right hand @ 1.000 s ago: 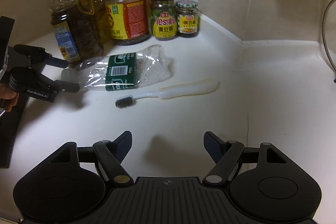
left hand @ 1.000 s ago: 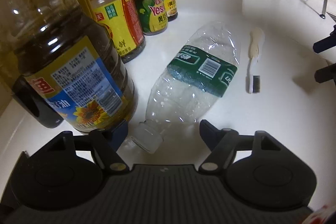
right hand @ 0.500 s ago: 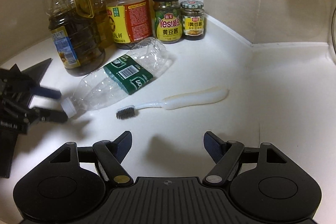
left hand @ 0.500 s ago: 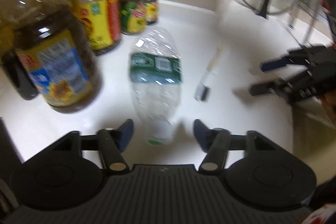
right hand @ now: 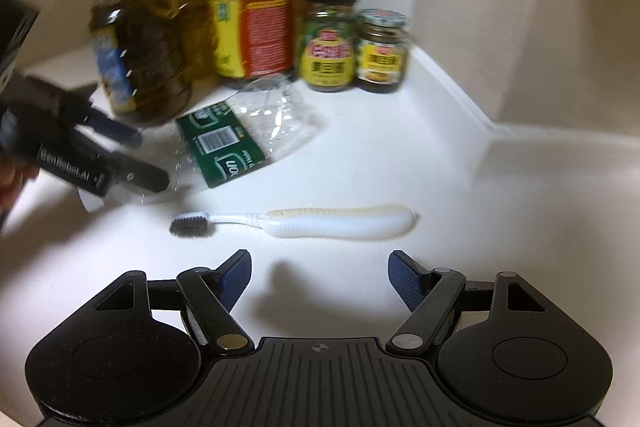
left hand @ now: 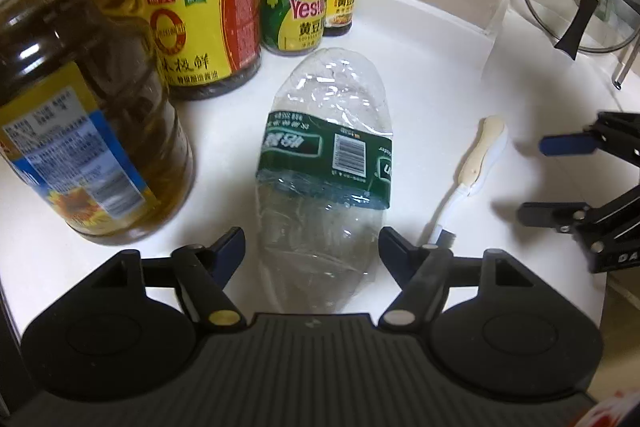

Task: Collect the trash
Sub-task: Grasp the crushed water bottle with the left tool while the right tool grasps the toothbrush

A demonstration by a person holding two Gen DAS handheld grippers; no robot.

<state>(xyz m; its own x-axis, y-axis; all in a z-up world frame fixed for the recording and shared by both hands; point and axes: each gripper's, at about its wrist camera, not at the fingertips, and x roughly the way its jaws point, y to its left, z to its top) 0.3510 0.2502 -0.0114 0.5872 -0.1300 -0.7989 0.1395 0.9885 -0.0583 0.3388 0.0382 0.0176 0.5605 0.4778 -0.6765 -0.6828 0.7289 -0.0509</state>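
Straddling the crushed bottle (left hand: 320,187) — left gripper (left hand: 312,247), fingers (left hand: 230,247) apart

Open right gripper (right hand: 318,277) above white counter (right hand: 500,227); toothbrush (right hand: 304,222) at twelve o'clock, crushed bottle (right hand: 240,135) at eleven.

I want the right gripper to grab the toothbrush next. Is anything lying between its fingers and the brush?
Nothing visible. Bare white counter separates the open right gripper from the toothbrush, which lies crosswise just ahead; the crushed bottle lies beyond it.
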